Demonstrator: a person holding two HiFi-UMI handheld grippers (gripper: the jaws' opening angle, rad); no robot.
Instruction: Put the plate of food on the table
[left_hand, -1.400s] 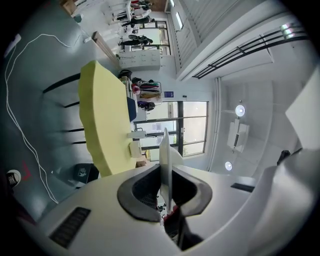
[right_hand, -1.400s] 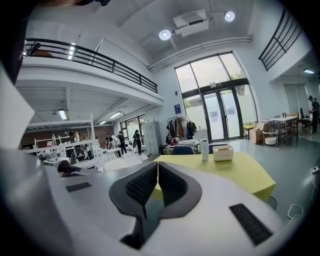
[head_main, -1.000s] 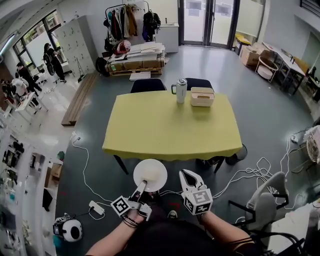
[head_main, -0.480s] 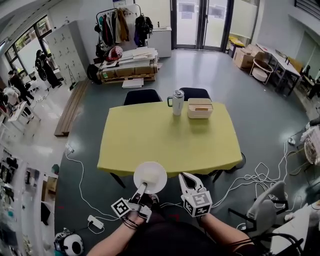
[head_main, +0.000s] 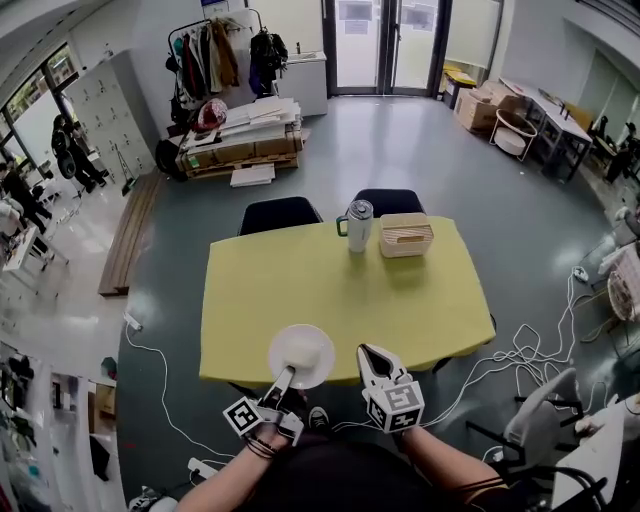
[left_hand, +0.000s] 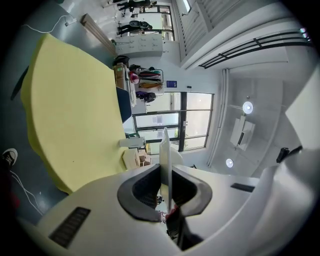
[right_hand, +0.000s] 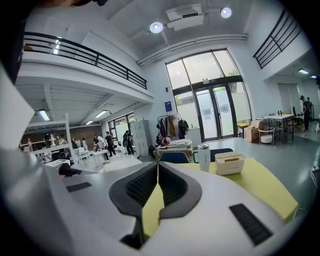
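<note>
1. Your left claw (head_main: 287, 374) grips the rim of the round white plate of food (head_main: 301, 354), at the yellow surface's (head_main: 330, 290) near edge.
2. Your right claw (head_main: 369, 353) is closed, empty, at that same edge.

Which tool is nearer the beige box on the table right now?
Right. The right tool is shut at the table's near edge, across from the beige box. The left tool, clamping the plate, is farther left.
</note>
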